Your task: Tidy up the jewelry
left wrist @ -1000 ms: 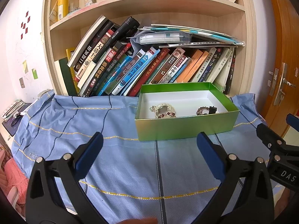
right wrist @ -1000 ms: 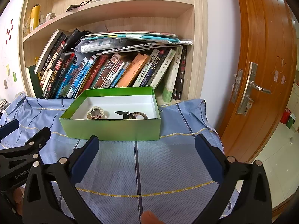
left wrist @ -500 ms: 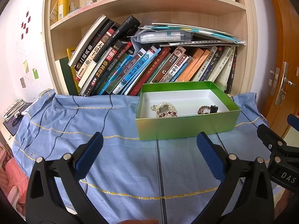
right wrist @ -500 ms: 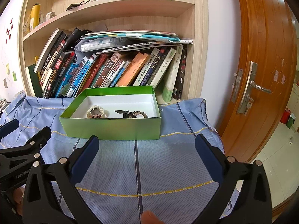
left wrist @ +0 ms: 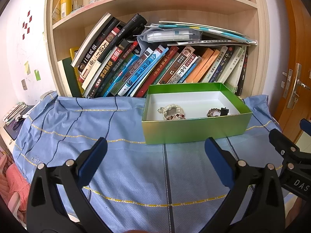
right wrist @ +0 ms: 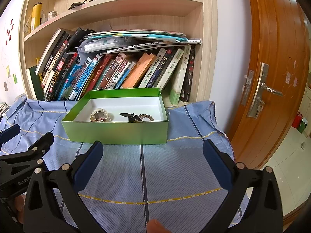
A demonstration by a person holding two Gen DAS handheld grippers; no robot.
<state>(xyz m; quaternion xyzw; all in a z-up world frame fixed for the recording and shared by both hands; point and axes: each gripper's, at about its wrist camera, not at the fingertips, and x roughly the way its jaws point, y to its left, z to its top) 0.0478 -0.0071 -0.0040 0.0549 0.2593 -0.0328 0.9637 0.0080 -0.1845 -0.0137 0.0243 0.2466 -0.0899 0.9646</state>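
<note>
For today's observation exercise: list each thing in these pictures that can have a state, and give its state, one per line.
left gripper: open, empty
right gripper: open, empty
green box: lidless, holds jewelry
pale bracelet: lying in box
brown bead bracelet: lying in box
black hair clip: lying in box
door: ajar
books: leaning

Glossy green cardboard box (left wrist: pixel 194 130) on woven blue cloth (left wrist: pixel 116 155); pale matt wood shelf (left wrist: pixel 175 3).
</note>
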